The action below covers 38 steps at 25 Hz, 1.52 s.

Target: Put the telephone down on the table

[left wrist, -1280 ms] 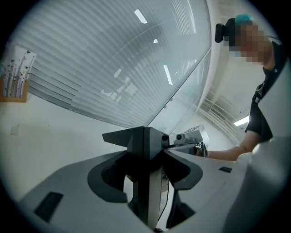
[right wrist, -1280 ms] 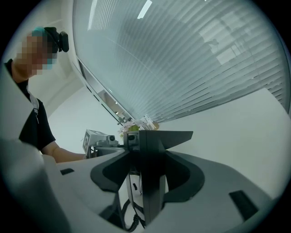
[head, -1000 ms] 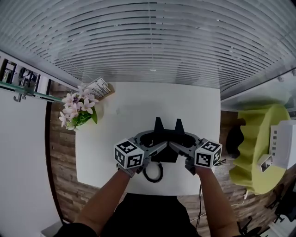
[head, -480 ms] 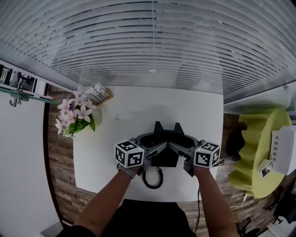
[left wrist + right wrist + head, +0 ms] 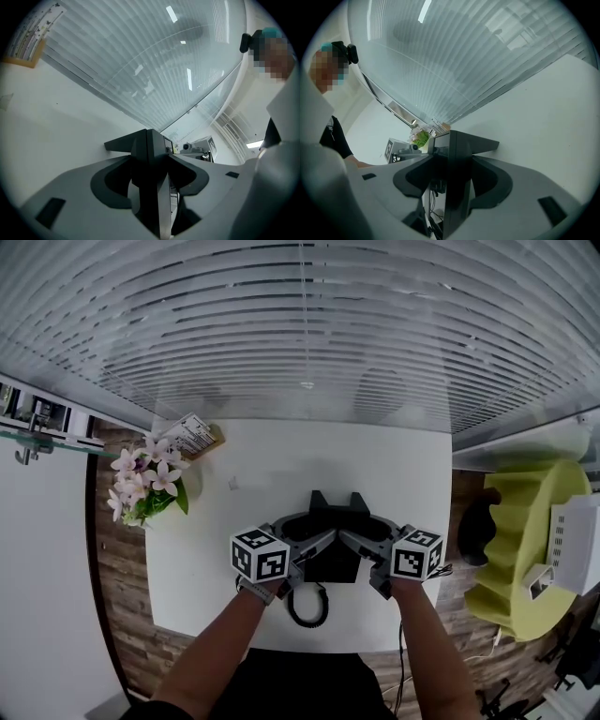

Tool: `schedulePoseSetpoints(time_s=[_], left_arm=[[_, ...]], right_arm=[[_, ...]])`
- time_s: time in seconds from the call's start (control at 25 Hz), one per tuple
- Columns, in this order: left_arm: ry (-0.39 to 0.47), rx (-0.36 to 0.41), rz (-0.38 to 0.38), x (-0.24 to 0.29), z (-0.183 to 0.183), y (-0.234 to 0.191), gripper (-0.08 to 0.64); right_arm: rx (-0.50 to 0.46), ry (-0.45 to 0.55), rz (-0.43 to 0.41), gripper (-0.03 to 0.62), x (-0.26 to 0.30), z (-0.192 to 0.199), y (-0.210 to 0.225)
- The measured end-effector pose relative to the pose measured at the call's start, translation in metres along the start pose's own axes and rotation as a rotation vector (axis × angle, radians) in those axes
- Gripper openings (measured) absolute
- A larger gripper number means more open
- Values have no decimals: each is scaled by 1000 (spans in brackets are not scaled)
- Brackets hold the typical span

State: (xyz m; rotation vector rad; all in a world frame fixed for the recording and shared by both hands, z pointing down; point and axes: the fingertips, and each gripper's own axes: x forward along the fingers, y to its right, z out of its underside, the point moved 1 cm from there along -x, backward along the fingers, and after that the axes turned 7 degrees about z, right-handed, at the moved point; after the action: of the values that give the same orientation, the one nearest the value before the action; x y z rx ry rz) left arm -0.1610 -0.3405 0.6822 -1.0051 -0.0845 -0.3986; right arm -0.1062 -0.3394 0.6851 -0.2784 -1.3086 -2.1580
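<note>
The left gripper (image 5: 315, 533) and the right gripper (image 5: 362, 533) each have their jaws set wide and clamped on an opposite side edge of the black, slab-shaped plastic telephone (image 5: 334, 562); in each gripper view a dark edge of it stands pinched between the grey jaws. The telephone sits between the two grippers above the near half of the white rectangular table (image 5: 262, 474), its long axis running away from the person, the two-pronged end farthest. Both hands are equally near it, and the tabletop lies straight below, so the coming move is a plain lowering. A black coiled cord (image 5: 307, 601) curls on the table just nearer the person. The telephone's underside is hidden, so whether it already touches the table cannot be told, and its face cannot be made out
</note>
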Motion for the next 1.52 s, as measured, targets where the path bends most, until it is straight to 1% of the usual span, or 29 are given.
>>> schedulePoseSetpoints(time_s=[0.24, 0.36, 0.44, 0.52, 0.6, 0.72, 0.8, 0.88, 0.96, 1.08, 1.2, 1.36, 1.4, 1.48, 1.52], left_arm=[[-7, 19, 13, 1, 5, -3, 244], [-9, 25, 13, 1, 8, -4, 247], [-3, 43, 5, 0, 7, -3, 247], [6, 52, -10, -2, 7, -4, 250], [18, 52, -32, -6, 6, -5, 260], [47, 80, -85, -18, 0, -7, 301], [68, 115, -133, -30, -6, -7, 308], [85, 152, -160, -41, -13, -2, 308], [105, 200, -162, -52, -21, 13, 308], [108, 325, -156, -66, -30, 48, 308], [90, 444, -160, -78, -35, 86, 307], [109, 540, -146, -90, -43, 139, 307], [118, 558, -136, -93, -44, 154, 305], [136, 599, -106, -98, -47, 182, 298], [142, 623, -88, -99, -48, 196, 293]], right_arm=[[-5, 3, -11, 244, -1, 0, 0], [18, 6, -30, 244, 0, 1, 1], [41, 15, -37, 245, 0, 2, 3], [48, 27, -23, 260, -1, 3, 4], [34, 37, 4, 270, -3, 3, 5], [10, 60, 55, 279, -10, 1, 10], [5, 93, 99, 283, -20, -3, 14], [-10, 135, 140, 282, -33, -9, 15], [-46, 171, 172, 282, -48, -15, 8], [-115, 218, 203, 282, -72, -23, -14], [-181, 287, 181, 281, -97, -31, -52], [-312, 347, 143, 274, -125, -36, -112], [-344, 359, 125, 246, -132, -36, -128], [-408, 391, 77, 164, -143, -41, -160], [-441, 408, 54, 151, -149, -44, -175]])
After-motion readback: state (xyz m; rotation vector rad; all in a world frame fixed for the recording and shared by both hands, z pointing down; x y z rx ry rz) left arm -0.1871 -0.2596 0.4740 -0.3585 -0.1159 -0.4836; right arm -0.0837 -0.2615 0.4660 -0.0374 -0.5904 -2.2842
